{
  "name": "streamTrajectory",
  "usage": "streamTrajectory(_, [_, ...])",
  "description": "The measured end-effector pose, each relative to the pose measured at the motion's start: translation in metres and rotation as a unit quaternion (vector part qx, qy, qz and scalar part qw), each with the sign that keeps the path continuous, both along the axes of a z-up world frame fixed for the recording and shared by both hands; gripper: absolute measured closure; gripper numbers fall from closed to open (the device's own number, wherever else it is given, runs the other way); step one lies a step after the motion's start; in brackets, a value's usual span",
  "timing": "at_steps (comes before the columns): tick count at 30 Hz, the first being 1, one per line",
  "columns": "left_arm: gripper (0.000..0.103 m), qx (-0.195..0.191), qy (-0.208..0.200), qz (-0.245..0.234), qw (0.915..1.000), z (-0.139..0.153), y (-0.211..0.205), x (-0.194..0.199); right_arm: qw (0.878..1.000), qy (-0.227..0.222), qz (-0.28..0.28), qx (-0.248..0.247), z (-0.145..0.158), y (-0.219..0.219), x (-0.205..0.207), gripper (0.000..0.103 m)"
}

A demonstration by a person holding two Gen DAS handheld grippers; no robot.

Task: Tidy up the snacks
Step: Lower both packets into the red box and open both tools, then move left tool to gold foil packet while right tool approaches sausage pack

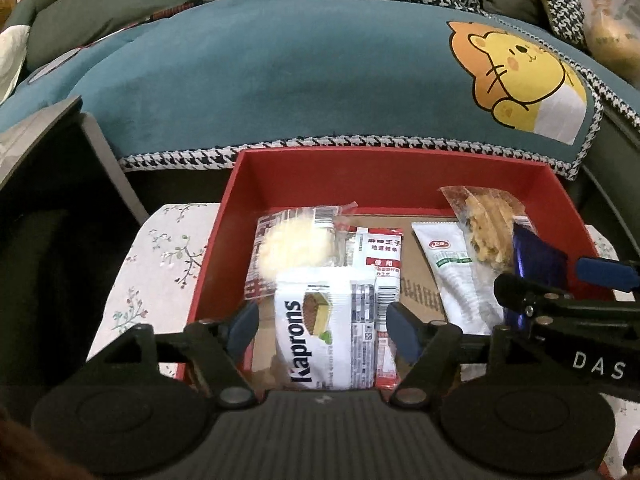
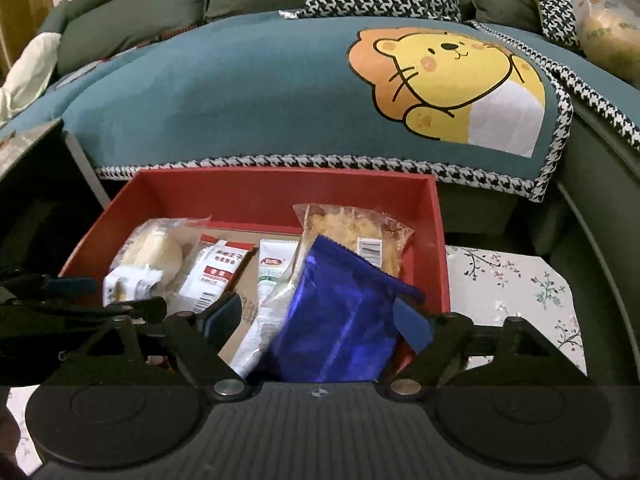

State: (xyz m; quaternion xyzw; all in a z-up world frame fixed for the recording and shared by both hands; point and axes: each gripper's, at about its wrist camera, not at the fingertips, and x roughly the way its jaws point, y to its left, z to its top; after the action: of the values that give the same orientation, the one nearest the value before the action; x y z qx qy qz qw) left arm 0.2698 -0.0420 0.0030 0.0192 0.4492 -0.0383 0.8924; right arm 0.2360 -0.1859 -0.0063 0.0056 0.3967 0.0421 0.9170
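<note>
The red box [image 1: 400, 168] stood on the worktop [image 1: 160, 248], which wore a flowered cloth, and its far wall came close to the sofa with the blue lion blanket [image 1: 280, 80]. Free cloth showed beside the left wall of the box in the left wrist view and beside its right wall in the right wrist view; behind the box there was almost no room.

The left gripper [image 1: 322, 320] hung over the near left part of the box. Its jaws stood apart, and the white Kaprons packet [image 1: 320, 332] lay between them with a clear gap to each pad, so nothing was gripped. Behind this packet lay a clear bag with a pale round cake [image 1: 292, 244] and a red and white sachet [image 1: 380, 256].

The right gripper [image 2: 320, 320] hung over the near right part of the box, its jaws also apart. The shiny blue packet [image 2: 340, 320] lay between them, leaning against the near right wall; the right pad was very near its edge, but I could not tell if it touched. A white and green sachet [image 2: 272, 276] lay just to its left, and a clear bag of yellow crisps [image 2: 352, 232] stood behind it in the far right corner.

Only the left wrist view showed the bare cardboard floor [image 1: 420, 292] in the middle of the box. Only the right wrist view showed the whole blue packet; in the other view the right gripper hid most of it.
</note>
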Motion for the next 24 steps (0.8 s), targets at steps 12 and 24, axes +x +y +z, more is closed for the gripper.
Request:
streamTrajectory(12, [0.001,-0.019,-0.02,-0.005,0.9996,0.033,0.017,-0.046,0.999,-0.032,0.022,-0.024,0.041,0.011,-0.036,0.013])
streamTrajectory(24, [0.001,-0.035,0.024,-0.011,0.999,0.021,0.042,-0.094,0.997,-0.003,0.057,-0.042,0.038,0.035,-0.077,0.012])
